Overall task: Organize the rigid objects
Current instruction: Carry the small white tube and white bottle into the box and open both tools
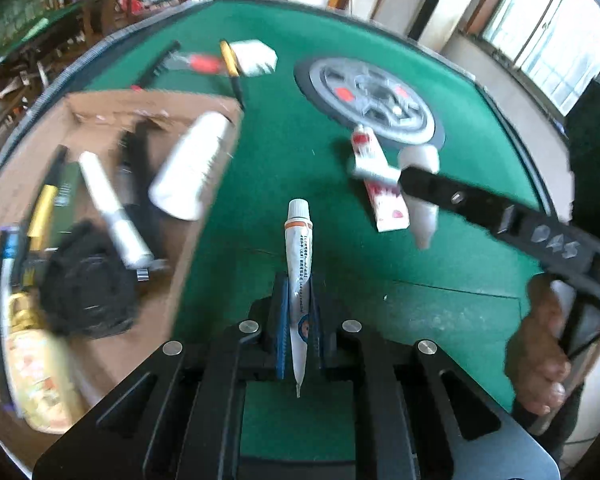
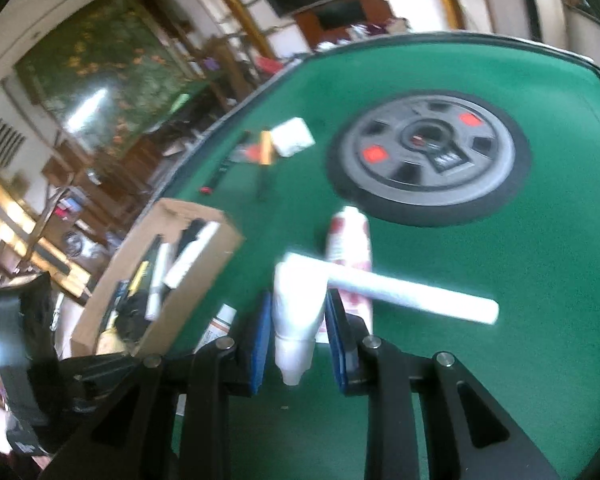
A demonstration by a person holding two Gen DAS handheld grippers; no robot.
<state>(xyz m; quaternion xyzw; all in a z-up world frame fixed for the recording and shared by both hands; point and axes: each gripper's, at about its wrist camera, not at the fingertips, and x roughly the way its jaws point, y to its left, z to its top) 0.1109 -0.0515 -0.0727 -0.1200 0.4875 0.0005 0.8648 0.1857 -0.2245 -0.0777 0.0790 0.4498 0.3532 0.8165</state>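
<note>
Green felt desk (image 1: 292, 152), cardboard box (image 1: 100, 112) at its left — both tools loaded.
Nearest, the left tool (image 1: 299, 320) is pinching a slim ointment tube (image 1: 299, 248) at its flat crimped tail, cap pointing far; such a tube looks light and soft-walled, so I judge a hold near the stiffer crimp or shoulder safer than mid-body. Right of it, the right tool (image 2: 296, 320) is clamped on a white squeeze bottle (image 2: 298, 312), nozzle toward the camera — light, smooth, likely slippery, best taken across its waist. Just beyond lie a white stick (image 2: 392, 292) and a red-printed tube (image 2: 350, 240) on the felt; farther still, a grey disc (image 2: 428, 156).
</note>
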